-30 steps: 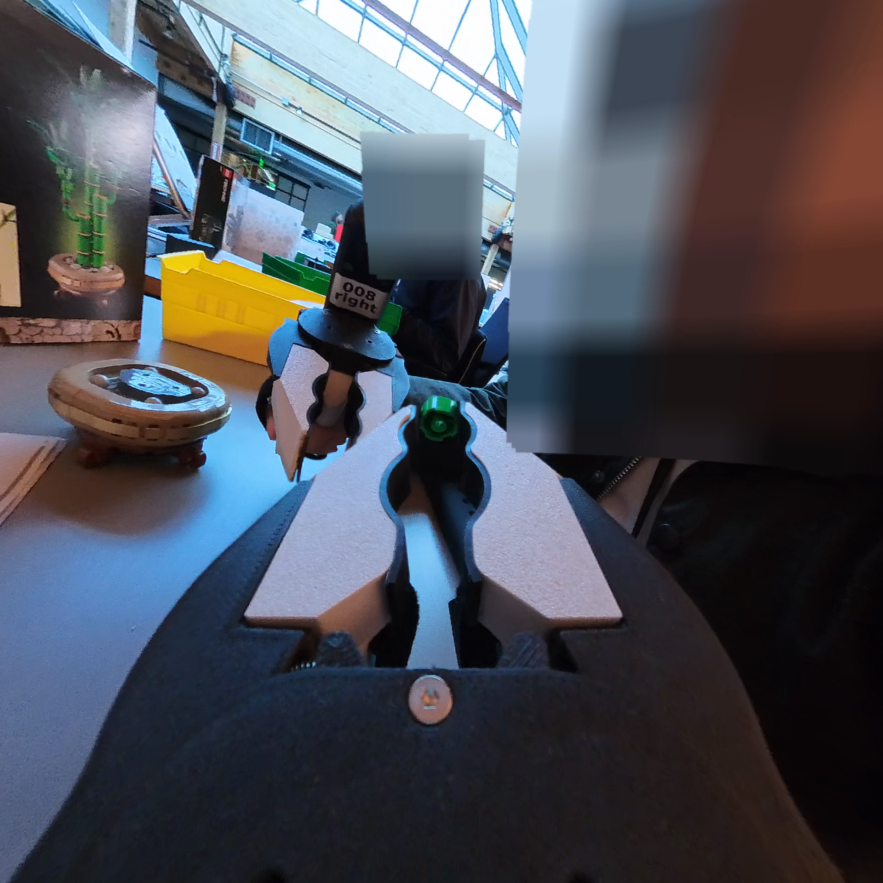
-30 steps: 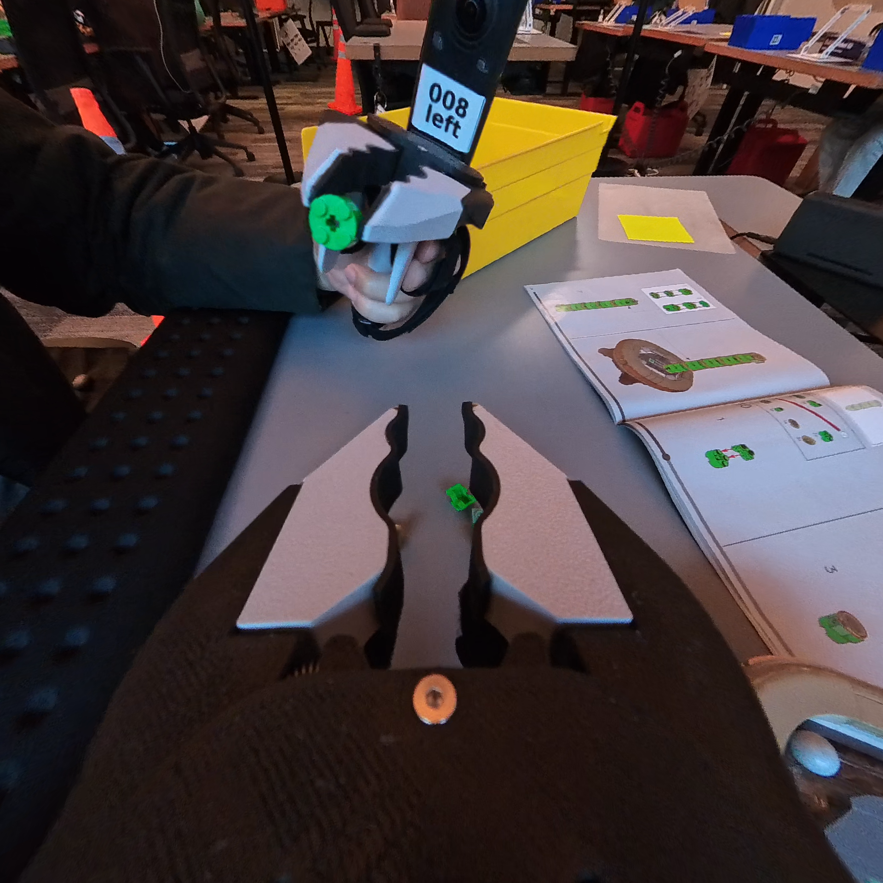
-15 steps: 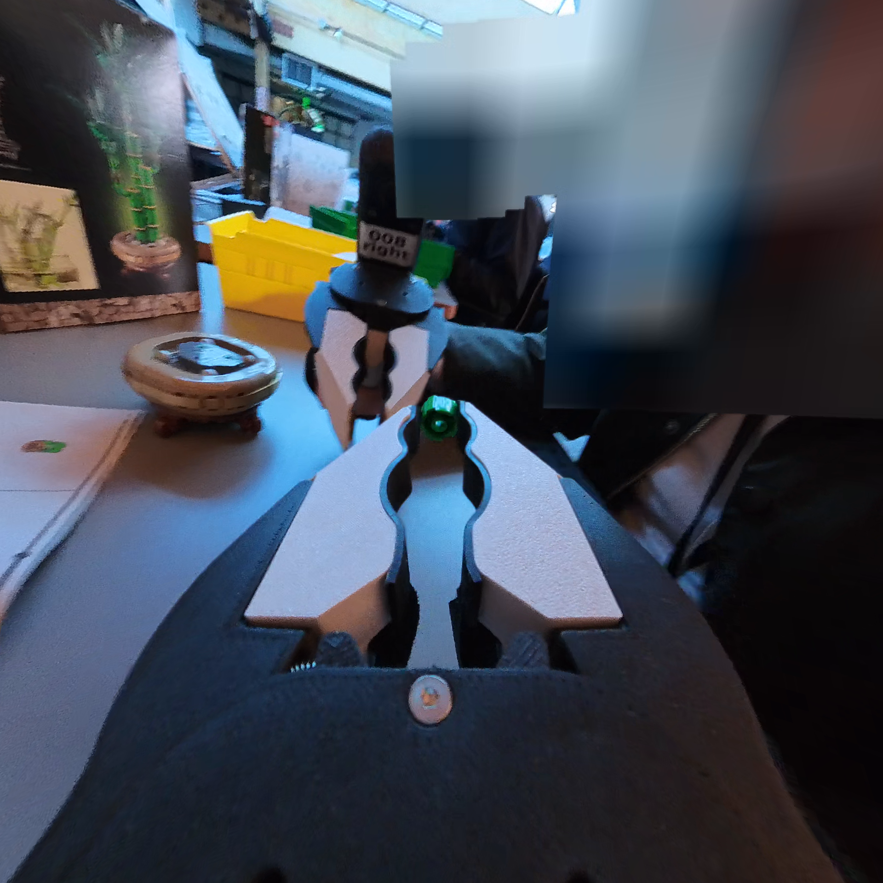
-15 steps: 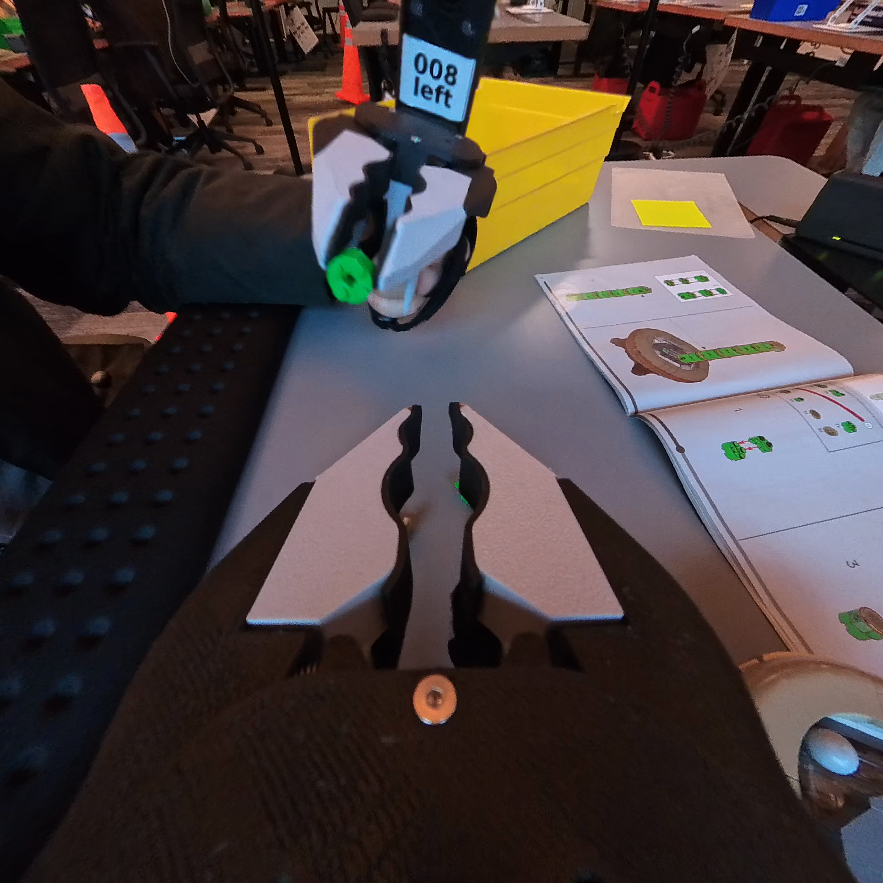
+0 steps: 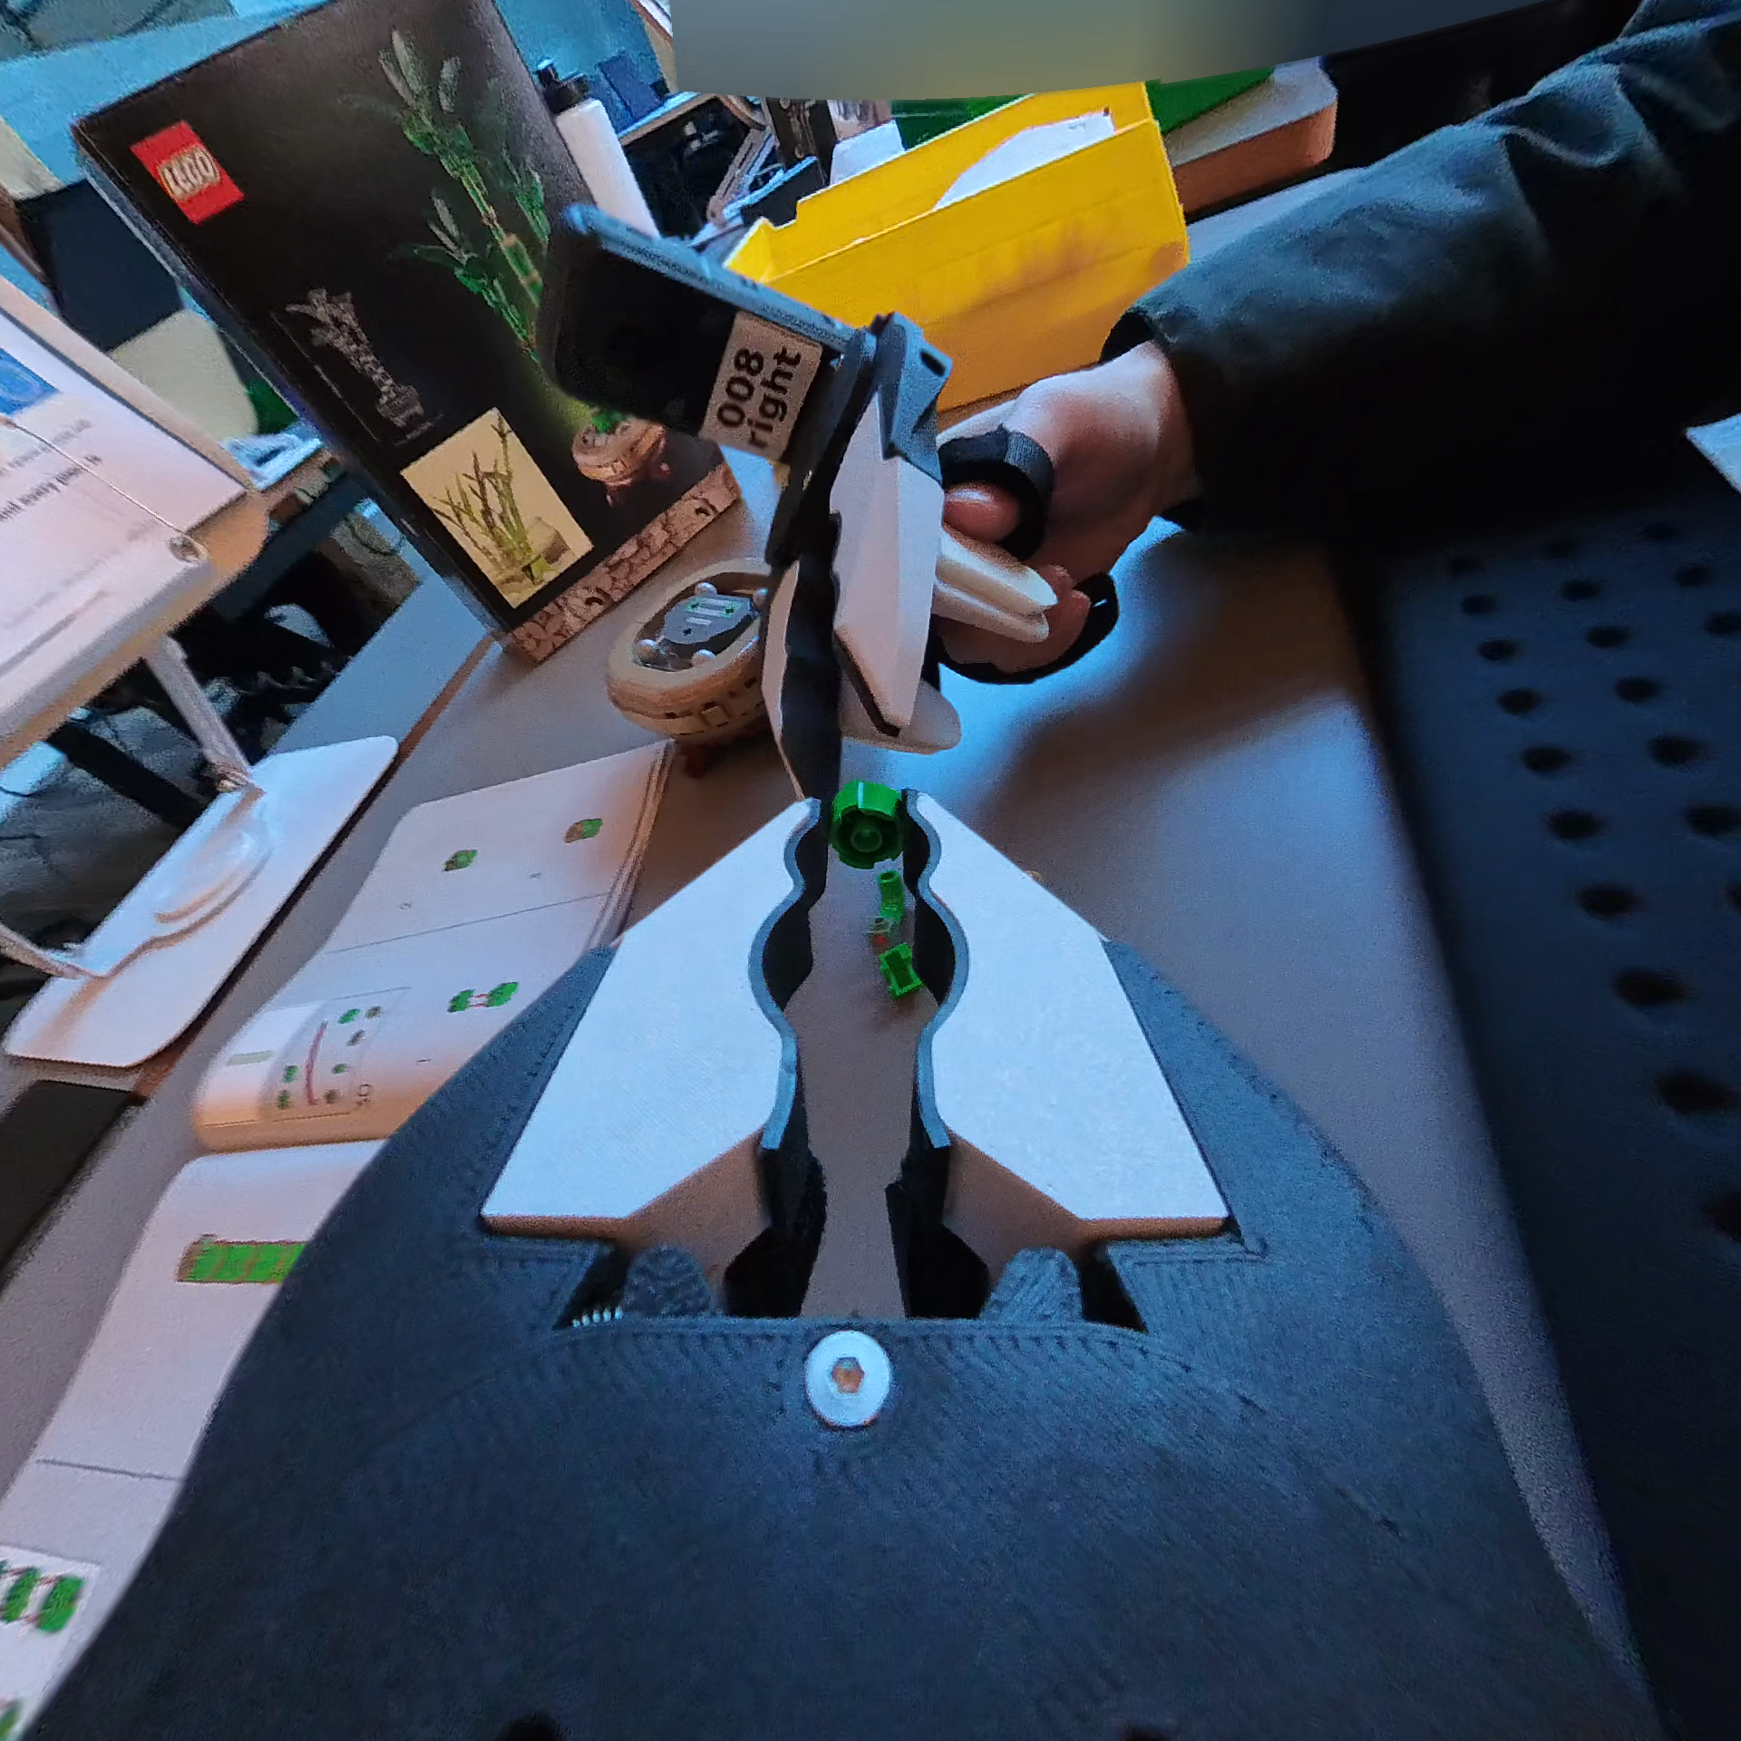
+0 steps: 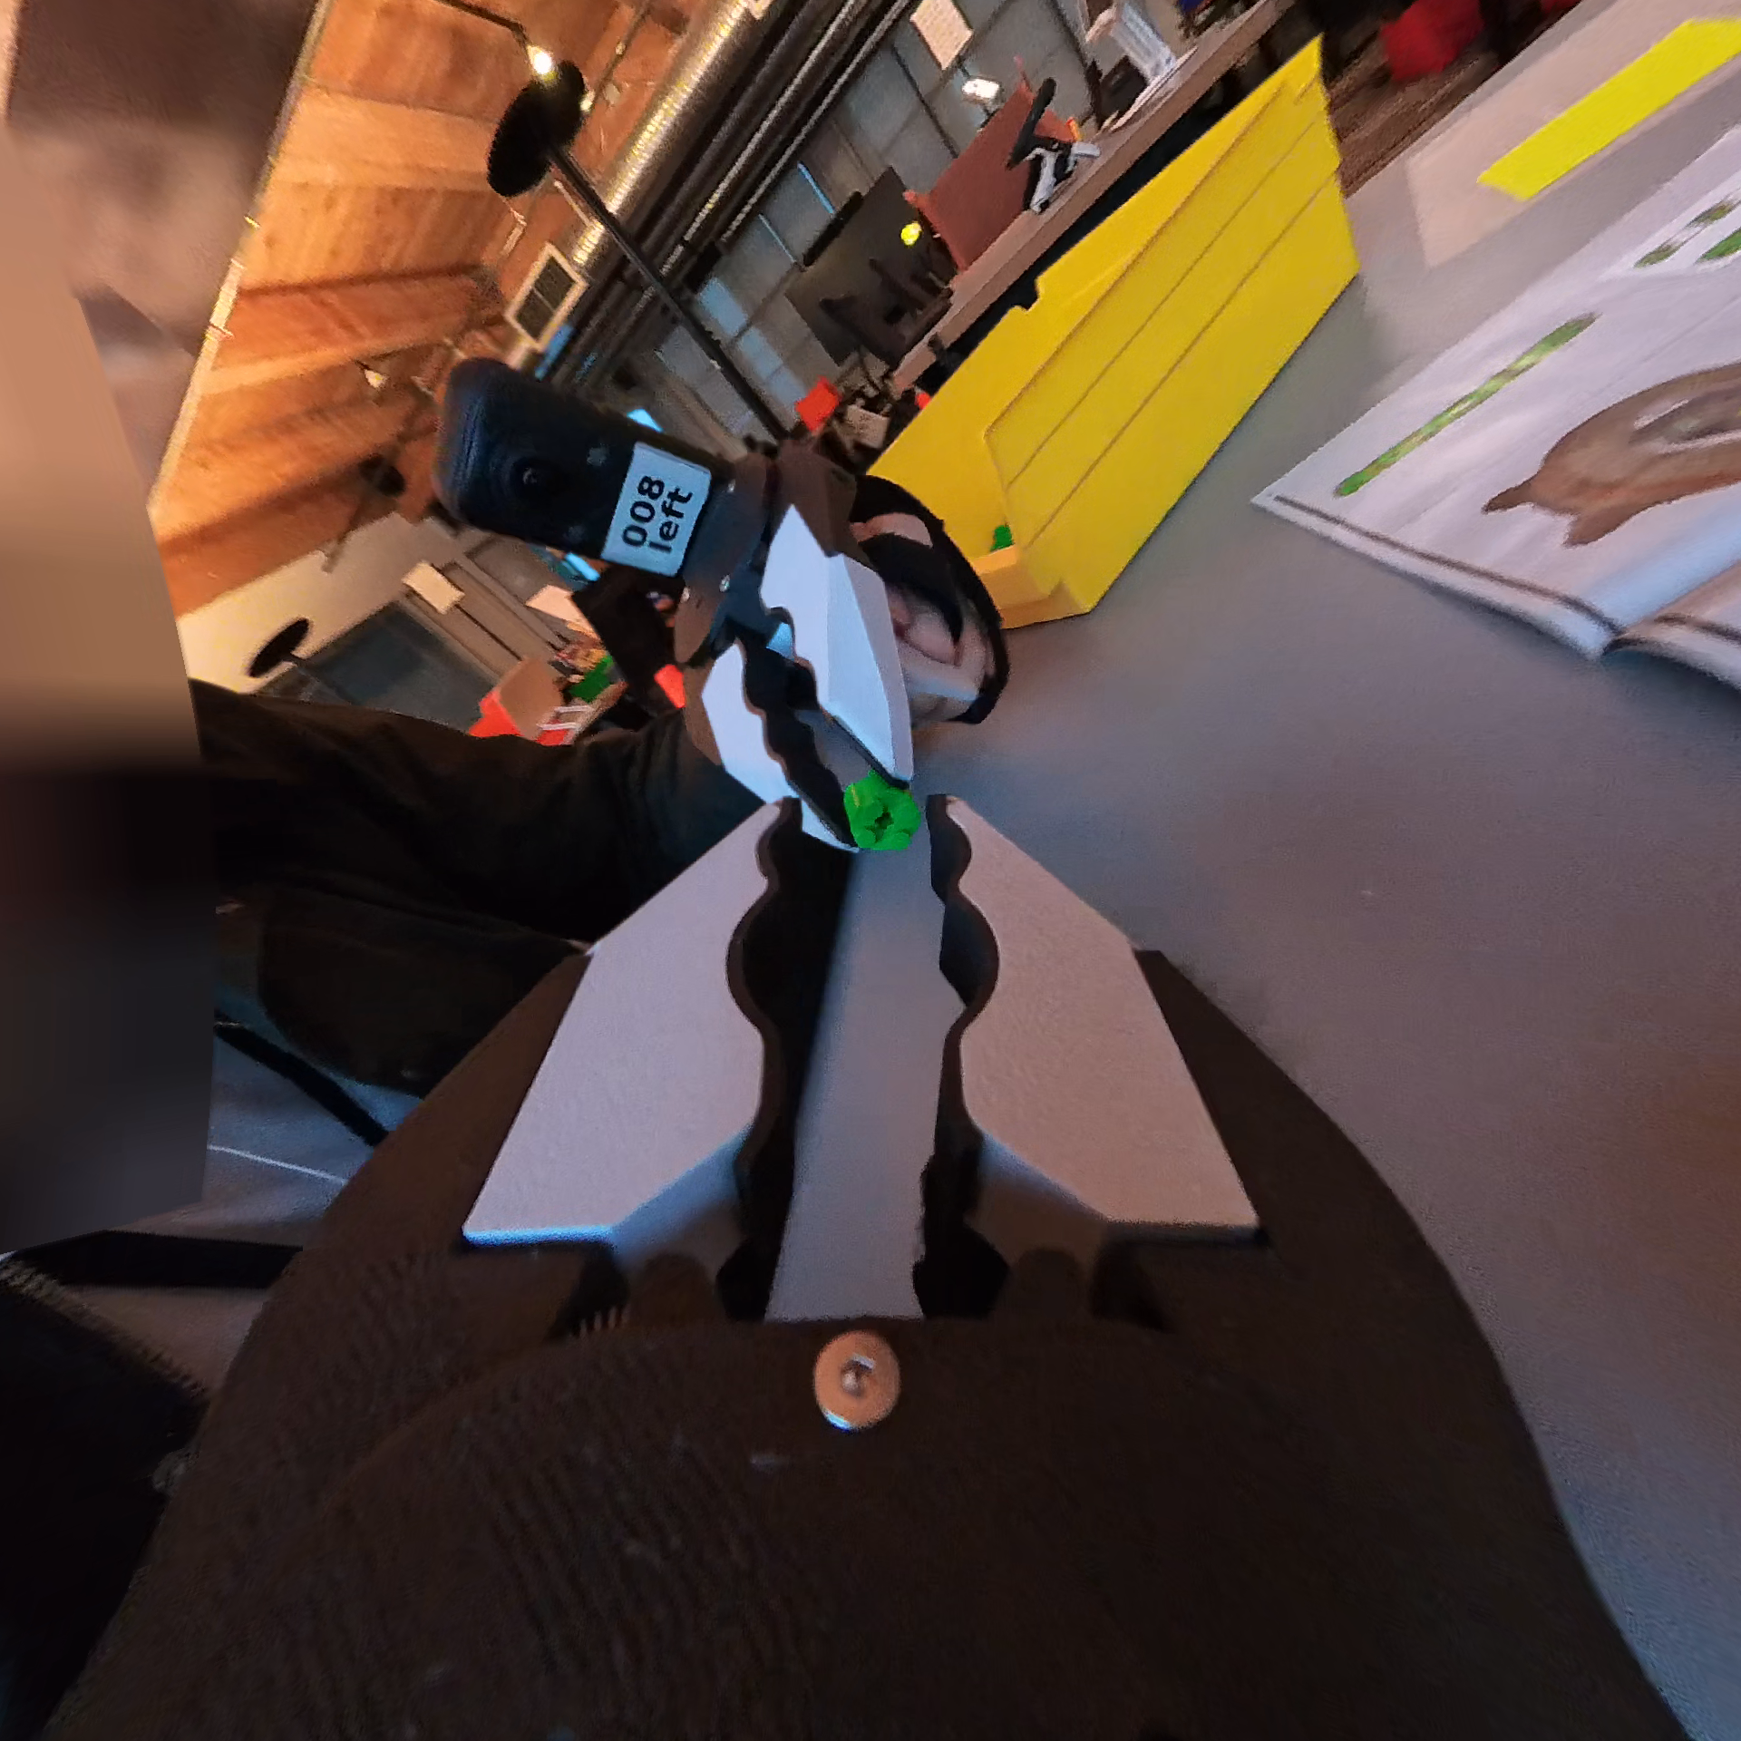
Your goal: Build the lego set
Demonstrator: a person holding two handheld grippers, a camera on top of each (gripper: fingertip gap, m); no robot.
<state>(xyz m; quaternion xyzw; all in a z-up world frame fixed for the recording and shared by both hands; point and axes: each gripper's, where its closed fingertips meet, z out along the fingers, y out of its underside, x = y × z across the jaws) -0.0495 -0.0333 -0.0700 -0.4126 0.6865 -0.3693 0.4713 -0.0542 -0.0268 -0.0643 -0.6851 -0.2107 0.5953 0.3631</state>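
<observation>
left gripper point(image 5: 865, 829) is clenched on a round green lego piece point(image 5: 865, 835), pinched right at its fingertips and held above the grey counter point(image 5: 1178, 848). from the right wrist view the same green piece point(image 6: 882, 818) sits at the tip of the left gripper point(image 6: 871, 815), just beyond the right gripper's own fingertips. right gripper point(image 6: 855, 818) stands released, a clear gap between its fingers and nothing in it; in the left wrist view it point(image 5: 829, 754) hangs tip-down just above the green piece, gripped by a hand point(image 5: 1065, 509) in a dark sleeve. below the held piece a few small green lego bits point(image 5: 893, 928) lie on the counter, seen through the gap between the left gripper's fingers. farther back, a round tan lego base point(image 5: 683, 659) with a dark top rests on the counter, partly hidden by the right gripper. an open instruction booklet point(image 5: 452, 942) lies toward the counter's left side, and the dark lego box point(image 5: 377, 311) with a bamboo picture stands behind the base. a yellow bin point(image 5: 999, 254) sits near the counter's far edge. a black perforated mat point(image 5: 1583, 848) covers the counter's right side.
</observation>
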